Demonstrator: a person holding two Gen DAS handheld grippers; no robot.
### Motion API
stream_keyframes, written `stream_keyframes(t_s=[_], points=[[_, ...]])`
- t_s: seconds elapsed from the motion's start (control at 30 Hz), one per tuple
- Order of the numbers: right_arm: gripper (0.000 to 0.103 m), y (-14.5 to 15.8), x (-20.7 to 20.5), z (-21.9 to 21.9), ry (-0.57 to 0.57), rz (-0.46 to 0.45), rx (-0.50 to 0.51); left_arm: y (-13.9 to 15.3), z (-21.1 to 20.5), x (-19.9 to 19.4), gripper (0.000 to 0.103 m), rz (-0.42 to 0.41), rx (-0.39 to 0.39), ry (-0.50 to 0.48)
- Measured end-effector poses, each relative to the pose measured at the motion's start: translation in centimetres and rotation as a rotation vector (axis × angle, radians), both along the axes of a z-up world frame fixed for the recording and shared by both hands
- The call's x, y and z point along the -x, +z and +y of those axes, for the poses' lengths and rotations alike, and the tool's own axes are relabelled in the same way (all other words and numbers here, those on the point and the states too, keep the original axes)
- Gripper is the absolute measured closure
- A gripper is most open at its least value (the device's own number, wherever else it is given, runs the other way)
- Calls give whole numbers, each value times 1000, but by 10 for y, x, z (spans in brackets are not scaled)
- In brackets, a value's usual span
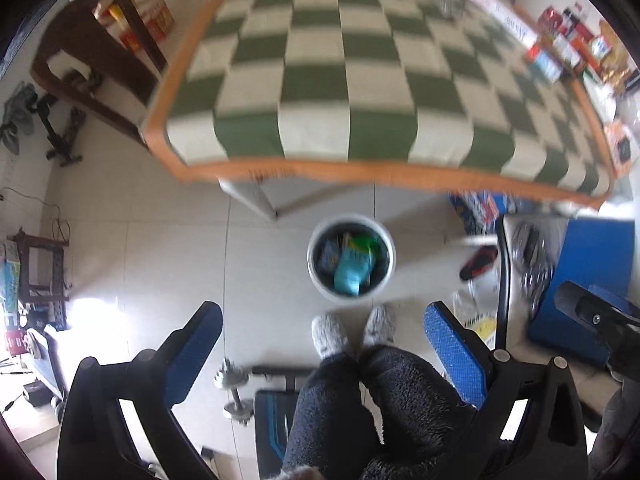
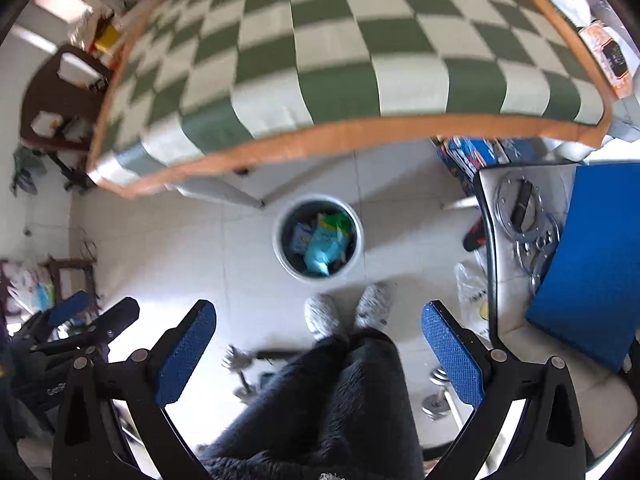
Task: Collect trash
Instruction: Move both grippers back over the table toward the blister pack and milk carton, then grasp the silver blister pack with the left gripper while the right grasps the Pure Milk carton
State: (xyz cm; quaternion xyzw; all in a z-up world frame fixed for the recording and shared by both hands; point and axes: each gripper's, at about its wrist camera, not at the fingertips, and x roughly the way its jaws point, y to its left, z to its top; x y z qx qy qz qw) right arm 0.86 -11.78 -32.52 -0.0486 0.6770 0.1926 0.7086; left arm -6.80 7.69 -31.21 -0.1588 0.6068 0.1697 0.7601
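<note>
Both claws, the left claw [image 1: 322,344] and the right claw [image 2: 319,340], are wide open and empty over the white bin [image 1: 351,261], which holds wrappers [image 1: 352,268], while packets [image 1: 560,48] wait on the table's [image 1: 320,60] far right.
</note>
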Motion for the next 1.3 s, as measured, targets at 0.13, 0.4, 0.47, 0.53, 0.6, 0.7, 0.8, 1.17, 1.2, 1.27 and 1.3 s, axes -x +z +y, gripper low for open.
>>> stream_keyframes(t_s=[0.13, 0.4, 0.47, 0.53, 0.6, 0.7, 0.8, 1.17, 1.2, 1.27, 1.3], points=[[0, 39, -24, 0, -64, -42, -79, 33, 12, -32, 0, -56, -67, -5], [0, 88, -120, 2, -115, -96, -132, 78, 24, -146, 0, -135, -172, -1], [0, 92, -154, 0, -118, -110, -122, 79, 21, -183, 0, -120, -171, -6], [0, 95, -195, -4, -125, -114, -110, 79, 19, -221, 0, -103, -170, -2], [0, 92, -243, -9, -125, -111, -85, 78, 14, -256, 0, -86, -130, -2], [0, 80, -315, -15, -99, -87, -28, 63, 5, -322, 0, -43, -76, 7], [0, 58, -383, -23, -90, -73, 34, 40, -3, -380, 0, 20, -48, 29], [0, -55, -562, -55, -90, 3, 235, -44, -13, -522, 0, 206, -64, 32], [0, -63, -568, -53, -67, 19, 239, -47, -11, -524, 0, 215, -64, 36], [19, -76, -572, -49, -28, 46, 207, -54, -6, -527, 0, 231, -52, 51], [23, -81, -572, -47, -22, 56, 200, -56, -3, -528, 0, 237, -40, 63]])
